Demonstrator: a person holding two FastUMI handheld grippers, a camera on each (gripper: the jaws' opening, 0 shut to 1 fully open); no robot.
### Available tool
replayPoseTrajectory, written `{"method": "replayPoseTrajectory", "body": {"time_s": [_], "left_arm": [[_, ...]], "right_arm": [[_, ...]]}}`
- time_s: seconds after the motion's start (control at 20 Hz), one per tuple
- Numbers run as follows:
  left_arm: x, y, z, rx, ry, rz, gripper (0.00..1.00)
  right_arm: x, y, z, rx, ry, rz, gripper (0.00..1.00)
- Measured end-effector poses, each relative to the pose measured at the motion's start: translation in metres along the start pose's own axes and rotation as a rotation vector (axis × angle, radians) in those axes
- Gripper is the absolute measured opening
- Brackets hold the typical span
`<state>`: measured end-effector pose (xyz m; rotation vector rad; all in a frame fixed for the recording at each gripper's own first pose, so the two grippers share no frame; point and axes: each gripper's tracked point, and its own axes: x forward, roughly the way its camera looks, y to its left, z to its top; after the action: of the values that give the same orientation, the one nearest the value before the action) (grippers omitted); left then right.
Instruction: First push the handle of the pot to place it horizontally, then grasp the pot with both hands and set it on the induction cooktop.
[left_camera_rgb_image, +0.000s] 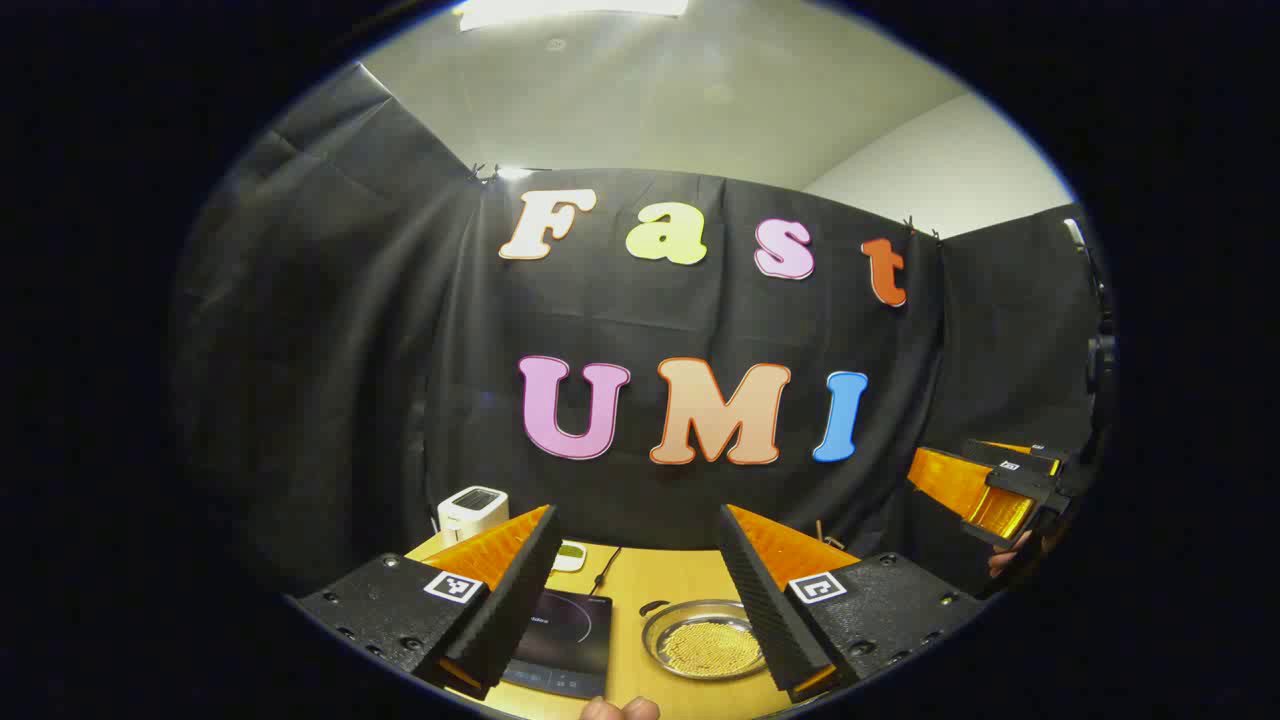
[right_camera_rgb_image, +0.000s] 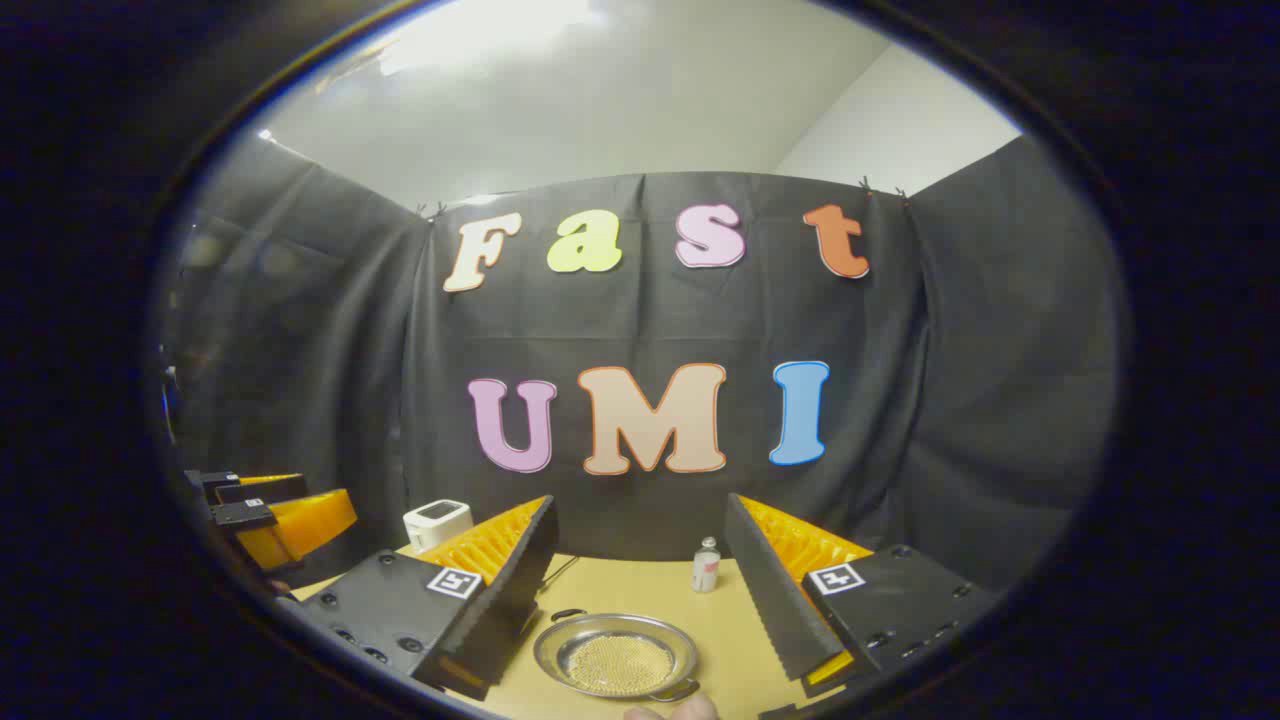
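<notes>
A shallow metal pot (left_camera_rgb_image: 705, 642) with small yellow grains inside sits on the wooden table (left_camera_rgb_image: 640, 585). It has a small dark handle (left_camera_rgb_image: 652, 607) at its far left rim. To its left lies the black induction cooktop (left_camera_rgb_image: 562, 640). My left gripper (left_camera_rgb_image: 636, 512) hovers above and short of both, open, with nothing between its fingers. In the right gripper view the pot (right_camera_rgb_image: 618, 655) lies low between the fingers of my right gripper (right_camera_rgb_image: 641, 500), which is open and holds nothing. Each gripper also appears at the edge of the other's view: the right gripper (left_camera_rgb_image: 985, 490) and the left gripper (right_camera_rgb_image: 270, 510).
A white boxy appliance (left_camera_rgb_image: 472, 512) stands at the table's back left, also seen as the white appliance (right_camera_rgb_image: 437, 522). A small white-and-green device (left_camera_rgb_image: 568, 556) with a cable lies behind the cooktop. A small bottle (right_camera_rgb_image: 706, 565) stands behind the pot. A fingertip (left_camera_rgb_image: 620, 710) shows at the near edge.
</notes>
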<state>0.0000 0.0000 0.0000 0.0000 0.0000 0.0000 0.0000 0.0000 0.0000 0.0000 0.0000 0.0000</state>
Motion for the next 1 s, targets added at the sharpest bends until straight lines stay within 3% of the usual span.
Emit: {"method": "replayPoseTrajectory", "body": {"time_s": [0.45, 0.5, 1.0], "left_arm": [[-0.008, 0.049, -0.011, 0.035, 0.004, 0.078, 0.95], [-0.007, 0.053, -0.012, 0.031, 0.005, 0.083, 0.92], [-0.002, 0.06, -0.015, 0.034, 0.012, 0.046, 0.95]], "right_arm": [[0.014, 0.036, -0.019, -0.021, 0.058, 0.054, 0.98], [0.014, 0.038, -0.019, -0.025, 0.062, 0.053, 0.98], [0.009, 0.037, -0.016, -0.046, 0.058, 0.002, 0.99]]}}
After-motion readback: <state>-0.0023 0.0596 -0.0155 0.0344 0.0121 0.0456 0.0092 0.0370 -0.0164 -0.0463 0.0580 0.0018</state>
